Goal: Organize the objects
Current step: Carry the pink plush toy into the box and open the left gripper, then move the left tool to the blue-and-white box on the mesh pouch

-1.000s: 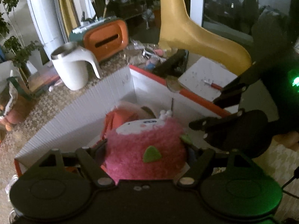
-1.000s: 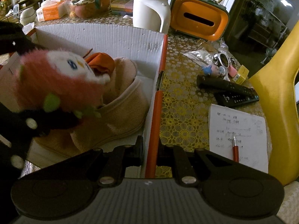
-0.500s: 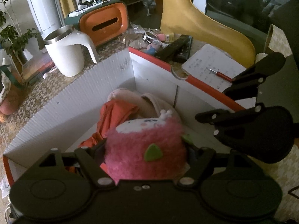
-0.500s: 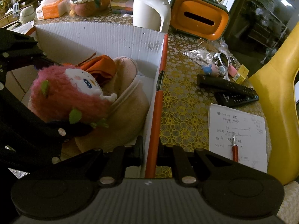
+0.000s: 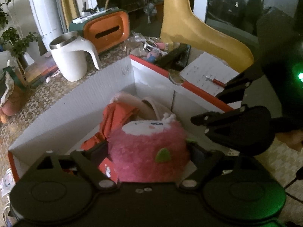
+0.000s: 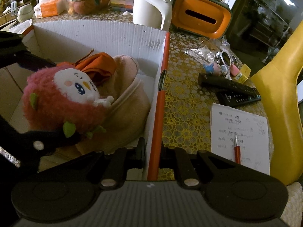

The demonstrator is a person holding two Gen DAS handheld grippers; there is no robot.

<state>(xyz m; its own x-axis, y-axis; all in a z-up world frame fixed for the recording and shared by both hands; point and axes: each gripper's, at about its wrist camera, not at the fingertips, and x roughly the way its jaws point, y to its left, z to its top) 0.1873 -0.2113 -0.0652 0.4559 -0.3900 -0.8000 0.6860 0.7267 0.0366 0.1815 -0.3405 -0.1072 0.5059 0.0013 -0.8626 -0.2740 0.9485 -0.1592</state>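
The left tongs (image 5: 149,151) carry the plush (image 5: 147,151) lower than half a second ago, so it now hangs inside the box (image 6: 106,36) just above the slipper (image 6: 126,113). A second ago it sat higher and nearer the box's near wall. I judge the placing step nearly done, with only the release left.

The left tongs are clamped on the plush's sides. The right tongs (image 6: 151,151) straddle the box's orange rim (image 6: 159,113), closed on it or nearly so, apparently steadying the box; their position matches the earlier pictures.

The plush is round and shaggy, pink with a smooth white face and small green felt leaves, and it should squash easily. The slipper is beige fleece, soft-walled, with an orange cloth (image 6: 98,64) stuffed in it. The box is white corrugated board, stiff and ribbed. On the lace-patterned bench (image 6: 183,98) lie two hard black remotes (image 6: 233,90), a paper sheet (image 6: 240,136) with a red pen (image 6: 237,151), and a glossy white jug (image 6: 151,7).
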